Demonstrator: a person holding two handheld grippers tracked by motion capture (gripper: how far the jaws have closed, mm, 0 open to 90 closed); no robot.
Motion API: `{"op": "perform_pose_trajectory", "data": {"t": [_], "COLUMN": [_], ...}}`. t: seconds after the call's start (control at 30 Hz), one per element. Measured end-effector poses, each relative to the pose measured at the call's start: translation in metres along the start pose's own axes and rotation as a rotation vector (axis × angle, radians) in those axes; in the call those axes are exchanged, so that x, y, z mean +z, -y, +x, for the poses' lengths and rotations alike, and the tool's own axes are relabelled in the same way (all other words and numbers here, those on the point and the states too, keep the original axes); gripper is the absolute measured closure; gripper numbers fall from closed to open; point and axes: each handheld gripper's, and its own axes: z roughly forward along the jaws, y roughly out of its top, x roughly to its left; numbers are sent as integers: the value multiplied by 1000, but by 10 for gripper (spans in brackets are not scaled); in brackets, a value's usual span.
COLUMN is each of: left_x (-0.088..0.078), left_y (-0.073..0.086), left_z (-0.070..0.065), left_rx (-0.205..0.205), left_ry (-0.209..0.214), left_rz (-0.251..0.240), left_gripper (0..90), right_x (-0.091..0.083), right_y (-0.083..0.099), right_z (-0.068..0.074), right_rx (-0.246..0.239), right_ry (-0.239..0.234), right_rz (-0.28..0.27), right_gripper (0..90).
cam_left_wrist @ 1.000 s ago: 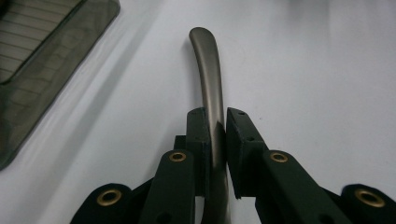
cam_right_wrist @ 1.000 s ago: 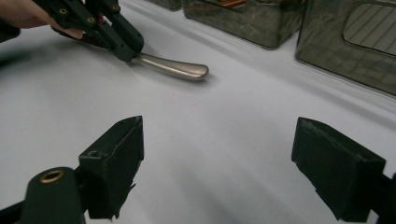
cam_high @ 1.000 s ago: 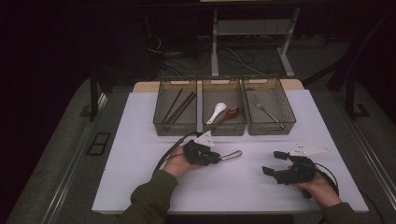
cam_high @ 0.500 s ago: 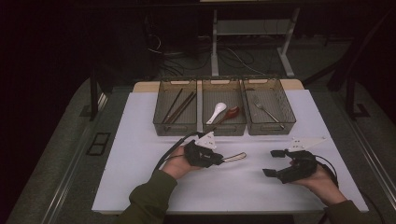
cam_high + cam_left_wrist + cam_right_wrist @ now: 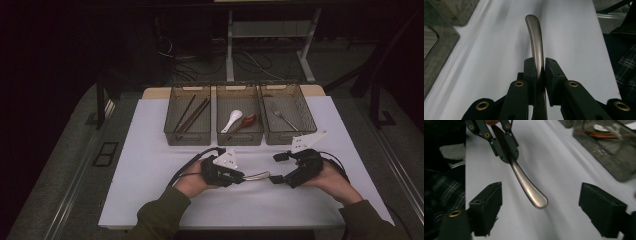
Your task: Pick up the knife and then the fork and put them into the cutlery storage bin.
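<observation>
My left gripper (image 5: 242, 176) is shut on a metal utensil (image 5: 257, 175) and holds it just above the white table, handle pointing right. In the left gripper view the pads (image 5: 530, 72) clamp the curved handle (image 5: 535, 35), and the utensil's working end is hidden behind the jaws. My right gripper (image 5: 276, 168) faces it from the right with its jaws wide apart. They have just been closing a little. The rounded handle tip (image 5: 537, 200) lies between them in the right gripper view, touching neither pad (image 5: 490, 202). The left gripper (image 5: 510, 155) shows beyond it.
Three mesh trays stand in a row at the back of the white table (image 5: 150, 165). The left tray (image 5: 187, 138) holds chopsticks, the middle tray (image 5: 240, 139) a white spoon (image 5: 231, 121) and a reddish spoon, and the right tray (image 5: 290, 138) a fork (image 5: 284, 117).
My right gripper has moved left and up until its jaws flank the handle tip. My left gripper has shifted slightly right, still holding the utensil.
</observation>
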Motion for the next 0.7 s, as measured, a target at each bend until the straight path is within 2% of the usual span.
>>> {"op": "perform_pose_trajectory", "data": {"t": [0.13, 0.23, 0.47, 0.53, 0.6, 0.7], "left_x": [0, 1, 3, 4, 4, 5], "left_y": [-4, -7, -13, -14, -16, -18], "left_z": [-4, -6, -12, -13, -16, -17], "left_rx": [25, 35, 65, 71, 64, 84], "left_ry": [4, 10, 19, 23, 30, 29], "left_rz": [2, 2, 13, 15, 17, 21], "left_gripper": [791, 791, 790, 790, 790, 790], "right_x": [11, 21, 44, 47, 51, 57], "right_y": [-12, -17, -23, -24, -25, -26], "right_z": [2, 0, 1, 3, 3, 4], "right_rx": [-23, -79, -117, -107, -116, -139], "right_ry": [-52, -83, -206, -228, -242, -272], "right_rz": [50, 98, 193, 224, 239, 276], "right_gripper": [234, 268, 440, 505, 565, 627]}}
